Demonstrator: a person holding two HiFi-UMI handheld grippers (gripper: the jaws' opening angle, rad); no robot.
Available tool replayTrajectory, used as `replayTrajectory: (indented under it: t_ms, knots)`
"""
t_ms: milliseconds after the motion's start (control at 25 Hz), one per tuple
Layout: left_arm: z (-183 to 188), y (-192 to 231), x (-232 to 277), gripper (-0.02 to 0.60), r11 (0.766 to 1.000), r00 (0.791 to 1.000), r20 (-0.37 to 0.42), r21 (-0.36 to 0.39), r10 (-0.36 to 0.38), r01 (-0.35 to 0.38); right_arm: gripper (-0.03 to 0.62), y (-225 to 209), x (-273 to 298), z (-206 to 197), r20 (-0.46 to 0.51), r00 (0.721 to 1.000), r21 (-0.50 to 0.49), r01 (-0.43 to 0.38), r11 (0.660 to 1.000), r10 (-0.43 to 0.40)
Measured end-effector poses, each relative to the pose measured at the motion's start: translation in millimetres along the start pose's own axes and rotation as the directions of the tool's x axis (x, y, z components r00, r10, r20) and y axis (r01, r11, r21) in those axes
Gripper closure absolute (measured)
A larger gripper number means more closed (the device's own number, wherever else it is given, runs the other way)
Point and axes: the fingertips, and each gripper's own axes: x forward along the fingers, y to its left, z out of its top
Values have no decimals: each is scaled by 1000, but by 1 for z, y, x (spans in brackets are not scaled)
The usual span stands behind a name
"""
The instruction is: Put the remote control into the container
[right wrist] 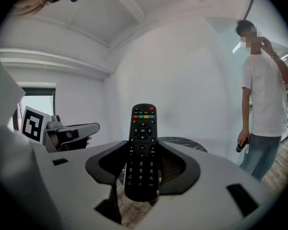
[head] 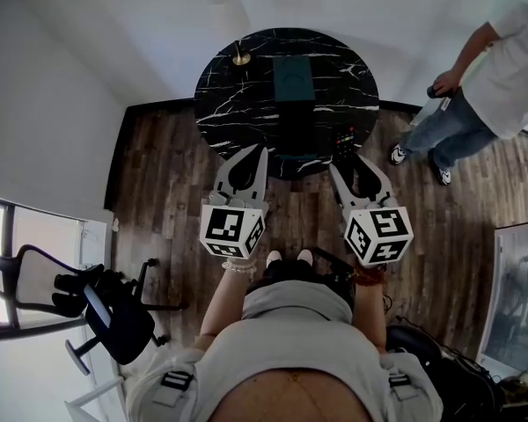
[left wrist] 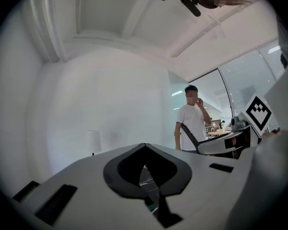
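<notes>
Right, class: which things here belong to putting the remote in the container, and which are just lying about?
Belongs to the job:
remote control, clamped in the right gripper
dark green container on the round marble table

Just about:
small gold object on the table
office chair
bystander
left gripper, shut and empty

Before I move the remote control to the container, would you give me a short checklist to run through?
1. Grip: right gripper shut on the remote control, which is held upright: ok.
2. Left gripper shut, empty, apart from the remote: ok.
3. Remote above the dark green container: not ok; it hangs at the near edge of the marble table.
4. Container empty inside: cannot tell.
5. Small gold object apart from the container: ok.
6. Bystander clear of the table: ok.
</notes>
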Motion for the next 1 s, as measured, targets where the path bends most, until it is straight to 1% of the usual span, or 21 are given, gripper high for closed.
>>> replayTrajectory:
  t_ms: [440,680,840,1000]
  knots:
    - [-2,0,9,575,998,998,-6,2,60,-60,392,-16,15,1,-20,999,-8,-49,999,49]
    - [-8,10,18,575,996,996,-20,-2,89,-90,391,-26,28,-1,-36,998,-7,-57,998,57]
    - [-9,20,28,575,996,996,-21,-3,88,-88,391,-31,38,-3,-45,998,0,-47,999,47]
    - [-12,35,45,575,998,998,-19,-8,64,-64,391,-34,57,-3,-50,998,7,-24,1000,24]
